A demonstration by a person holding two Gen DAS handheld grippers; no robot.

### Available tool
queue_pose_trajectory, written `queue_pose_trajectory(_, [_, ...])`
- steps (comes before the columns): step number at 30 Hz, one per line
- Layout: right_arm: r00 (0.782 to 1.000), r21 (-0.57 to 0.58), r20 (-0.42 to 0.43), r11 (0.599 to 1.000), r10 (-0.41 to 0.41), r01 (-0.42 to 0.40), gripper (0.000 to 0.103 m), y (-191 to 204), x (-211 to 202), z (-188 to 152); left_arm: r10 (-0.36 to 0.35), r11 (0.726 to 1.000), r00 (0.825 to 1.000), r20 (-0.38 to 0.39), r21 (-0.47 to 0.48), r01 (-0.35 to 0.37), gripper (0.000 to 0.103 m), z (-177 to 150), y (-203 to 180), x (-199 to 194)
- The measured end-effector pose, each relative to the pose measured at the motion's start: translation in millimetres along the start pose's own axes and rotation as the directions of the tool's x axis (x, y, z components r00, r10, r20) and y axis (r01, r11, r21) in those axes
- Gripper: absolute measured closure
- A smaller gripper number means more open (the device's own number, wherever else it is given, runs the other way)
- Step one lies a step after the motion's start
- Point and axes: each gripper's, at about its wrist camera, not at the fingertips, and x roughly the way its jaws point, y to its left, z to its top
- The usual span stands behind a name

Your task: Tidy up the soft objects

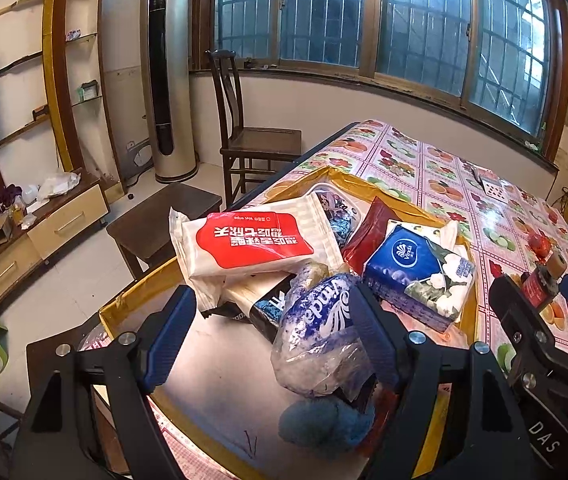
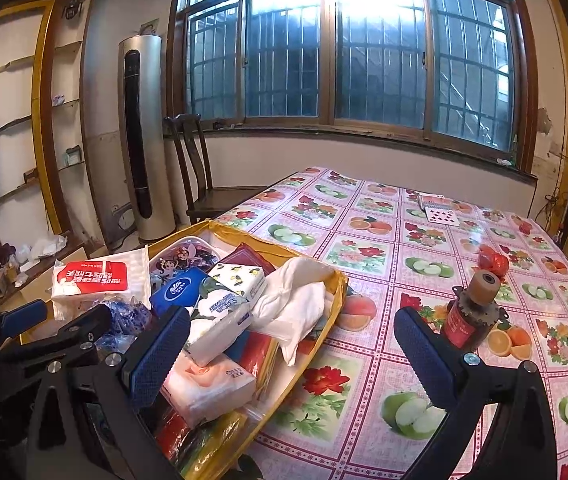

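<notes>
Ahead of the gripper, wide barred window (image 2: 348, 52), bright with daylight. Ahead-left, tall silver air conditioner (image 2: 144, 140) against pale wall, dark wooden chair (image 2: 200, 176) beside it. Far left, wall shelves (image 1: 24, 72), low drawer cabinet (image 1: 44, 236), pale tiled floor (image 1: 84, 280).

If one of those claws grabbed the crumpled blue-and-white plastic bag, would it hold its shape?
Probably not. The blue-and-white plastic bag looks thin and wrinkled, so it would likely squash and sag. Its glossy film may slip between the fingers, and it seems light for its bulk.

light: daylight through window (image 2: 348, 56), blown out | tablecloth (image 2: 404, 248) glare | edges: fisheye-bent, dark corners
</notes>
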Motion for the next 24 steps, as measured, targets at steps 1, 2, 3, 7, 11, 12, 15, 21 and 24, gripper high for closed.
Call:
queue_pose_trajectory(1, [1.000, 0.003, -0.001, 1.000, 0.002, -0.002, 0.000, -1.0, 0.2, -0.1, 0.000, 1.000, 1.000, 0.004, 0.007, 0.000, 0.024, 0.3, -1.1, -0.7])
queue_pose_trajectory(2, [1.000, 0.006, -0.002, 1.000, 0.003, -0.003, 0.000, -1.7, 0.5, -0.2, 0.001, 1.000, 1.000, 0.008, 0.015, -0.001, 0.024, 0.7, -1.8, -1.0])
queue_pose_trajectory(3, [1.000, 0.008, -0.003, 1.000, 0.004, -0.004, 0.000, -2.2, 0.7, -0.3, 0.002, 1.000, 1.000, 0.009, 0.019, -0.002, 0.024, 0.9, -2.6, -1.0])
queue_pose_trajectory(7, [1.000, 0.013, 0.001, 1.000, 0.007, -0.007, 0.000, -3.9, 0.6, -0.2, -0.004, 1.000, 1.000, 0.014, 0.022, 0.003, 0.024, 1.9, -4.0, -0.1])
queue_pose_trajectory(11, [1.000, 0.017, 0.002, 1.000, 0.010, -0.010, 0.000, -4.6, 1.2, 0.1, -0.009, 1.000, 1.000, 0.020, 0.025, 0.009, 0.024, 1.7, -4.0, -0.3])
queue_pose_trajectory(12, [1.000, 0.018, 0.001, 1.000, 0.011, -0.011, 0.000, -4.9, 1.6, 0.0, -0.011, 1.000, 1.000, 0.022, 0.028, 0.011, 0.024, 1.8, -4.0, -0.5])
queue_pose_trajectory(15, [1.000, 0.024, -0.001, 1.000, 0.012, -0.012, 0.000, -6.2, 3.1, -0.2, -0.011, 0.999, 1.000, 0.023, 0.041, 0.010, 0.024, 1.7, -5.3, -1.1])
queue_pose_trajectory(21, [1.000, 0.031, 0.005, 0.999, 0.010, -0.011, 0.000, -8.3, 2.3, -0.4, -0.029, 0.999, 0.999, 0.026, 0.046, 0.028, 0.024, 1.9, -6.4, -2.6])
queue_pose_trajectory(24, [1.000, 0.034, 0.006, 0.999, 0.011, -0.011, 0.000, -9.3, 2.0, -0.4, -0.049, 0.998, 0.998, 0.034, 0.051, 0.047, 0.024, 2.9, -6.0, -4.1])
